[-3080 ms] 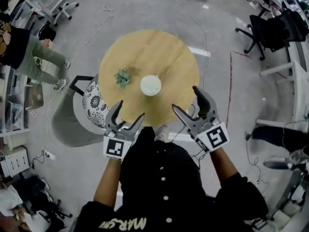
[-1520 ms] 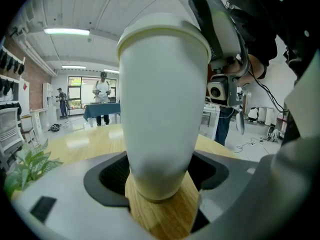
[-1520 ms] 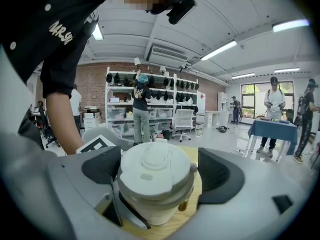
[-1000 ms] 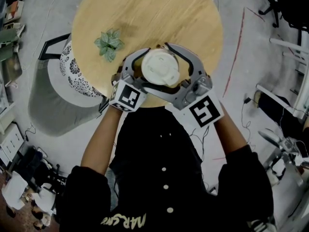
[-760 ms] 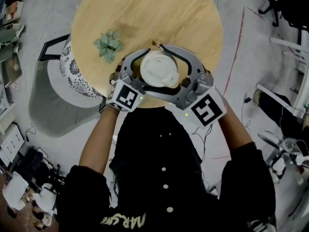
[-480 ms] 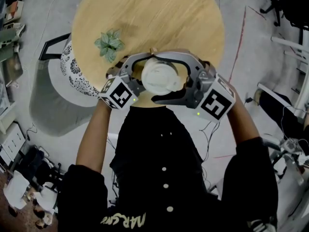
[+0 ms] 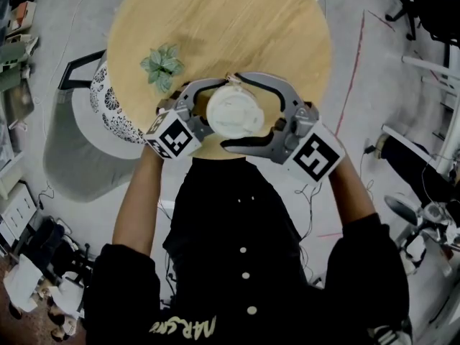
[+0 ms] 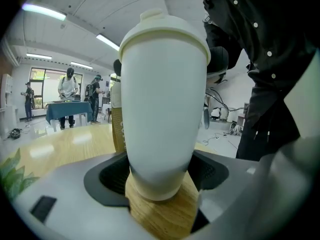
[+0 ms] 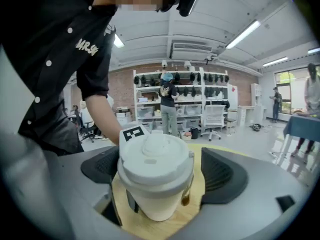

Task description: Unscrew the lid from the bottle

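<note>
A white bottle (image 8: 160, 109) stands near the front edge of the round wooden table (image 7: 215, 20). Its white lid (image 7: 233, 110) faces up at me and also shows in the right gripper view (image 9: 156, 159). My left gripper (image 7: 203, 115) comes in from the left. Low on the bottle's body, both dark pads (image 8: 112, 173) of the left gripper (image 8: 159, 179) press against it. My right gripper (image 7: 231, 113) reaches in from the right at lid height. In its own view the right gripper (image 9: 160, 176) stands open around the lid, with a gap at the right pad (image 9: 225, 176).
A small green plant (image 7: 163, 65) sits on the table left of the bottle. A patterned stool (image 7: 108, 110) and a grey seat (image 7: 68, 157) stand by the table's left edge. An office chair (image 7: 431, 6) is far right. People stand in the room behind.
Three seconds ago both grippers hung open in front of the table; now they surround the bottle. In the last second the right gripper twisted around the lid and came partly back.
</note>
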`<state>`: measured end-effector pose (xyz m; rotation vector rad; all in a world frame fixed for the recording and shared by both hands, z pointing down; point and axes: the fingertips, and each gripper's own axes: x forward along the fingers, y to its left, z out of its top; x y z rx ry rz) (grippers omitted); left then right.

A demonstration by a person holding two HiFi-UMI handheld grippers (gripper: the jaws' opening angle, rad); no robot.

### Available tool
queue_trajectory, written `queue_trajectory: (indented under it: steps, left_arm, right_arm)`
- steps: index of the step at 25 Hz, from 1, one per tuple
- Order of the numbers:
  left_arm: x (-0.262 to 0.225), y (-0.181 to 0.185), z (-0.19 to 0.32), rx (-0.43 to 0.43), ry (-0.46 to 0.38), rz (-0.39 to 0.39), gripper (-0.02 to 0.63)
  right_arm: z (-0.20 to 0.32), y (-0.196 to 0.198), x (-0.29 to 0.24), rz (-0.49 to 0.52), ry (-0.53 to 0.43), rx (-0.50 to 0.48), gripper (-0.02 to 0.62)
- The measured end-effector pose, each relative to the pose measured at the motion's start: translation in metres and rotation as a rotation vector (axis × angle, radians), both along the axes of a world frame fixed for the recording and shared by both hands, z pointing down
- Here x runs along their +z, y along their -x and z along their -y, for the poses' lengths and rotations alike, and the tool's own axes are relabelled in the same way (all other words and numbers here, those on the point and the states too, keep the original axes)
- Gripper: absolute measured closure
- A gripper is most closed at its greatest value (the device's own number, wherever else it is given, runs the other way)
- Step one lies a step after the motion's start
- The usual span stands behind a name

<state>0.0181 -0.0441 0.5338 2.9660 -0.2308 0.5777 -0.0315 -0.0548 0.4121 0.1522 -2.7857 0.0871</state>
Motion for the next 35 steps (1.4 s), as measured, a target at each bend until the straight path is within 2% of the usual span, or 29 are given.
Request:
queue_trajectory:
  steps: [2,4,6,8,11,13,15,17,23,25,27,29,32,35]
  left_arm:
    - [-0.001,-0.001,-0.001,-0.015,0.000,-0.007,0.250]
    - [-0.002,-0.002,-0.001,-0.025,0.001,-0.010,0.250]
    - [-0.003,-0.002,0.000,-0.033,0.002,-0.013,0.250]
    - [-0.003,-0.001,0.000,-0.037,0.002,-0.015,0.250]
    - [-0.003,-0.002,-0.001,-0.034,-0.007,-0.013,0.250]
    - [-0.003,-0.002,0.000,-0.032,-0.013,-0.011,0.250]
    - [-0.003,-0.001,-0.001,-0.028,-0.017,-0.008,0.250]
    - [-0.002,-0.001,-0.002,-0.021,-0.020,-0.008,0.250]
    - [-0.002,0.000,-0.002,-0.004,-0.013,-0.020,0.250]
    - [-0.002,-0.001,-0.002,0.004,-0.014,-0.016,0.250]
    - [-0.002,-0.001,-0.002,0.009,-0.014,-0.013,0.250]
    - [-0.002,-0.001,-0.002,0.011,-0.017,-0.010,0.250]
    - [-0.001,0.000,-0.003,0.016,-0.018,-0.005,0.250]
    - [-0.002,-0.001,-0.003,0.011,-0.014,-0.012,0.250]
  right_arm:
    - [0.000,-0.006,-0.001,-0.007,0.008,0.152,0.091]
    - [0.006,-0.011,-0.007,0.008,-0.027,0.323,0.089]
    - [0.012,-0.010,-0.012,0.031,-0.071,0.442,0.095]
    - [0.011,-0.006,-0.013,0.039,-0.094,0.488,0.130]
    - [0.010,-0.003,-0.010,0.033,-0.113,0.514,0.122]
    - [0.011,-0.003,-0.009,0.035,-0.120,0.516,0.130]
    - [0.007,0.000,-0.009,0.036,-0.128,0.462,0.132]
    - [0.003,0.002,-0.009,0.038,-0.129,0.343,0.133]
    - [-0.009,0.006,-0.008,0.055,-0.075,-0.111,0.132]
    - [-0.011,0.005,-0.006,0.037,-0.051,-0.183,0.132]
    - [-0.011,0.004,-0.005,0.022,-0.036,-0.180,0.132]
    - [-0.009,0.003,-0.002,0.006,-0.020,-0.121,0.129]
    - [-0.005,-0.003,0.001,-0.009,-0.005,0.032,0.098]
    - [-0.003,-0.006,-0.007,0.031,-0.016,0.230,0.094]
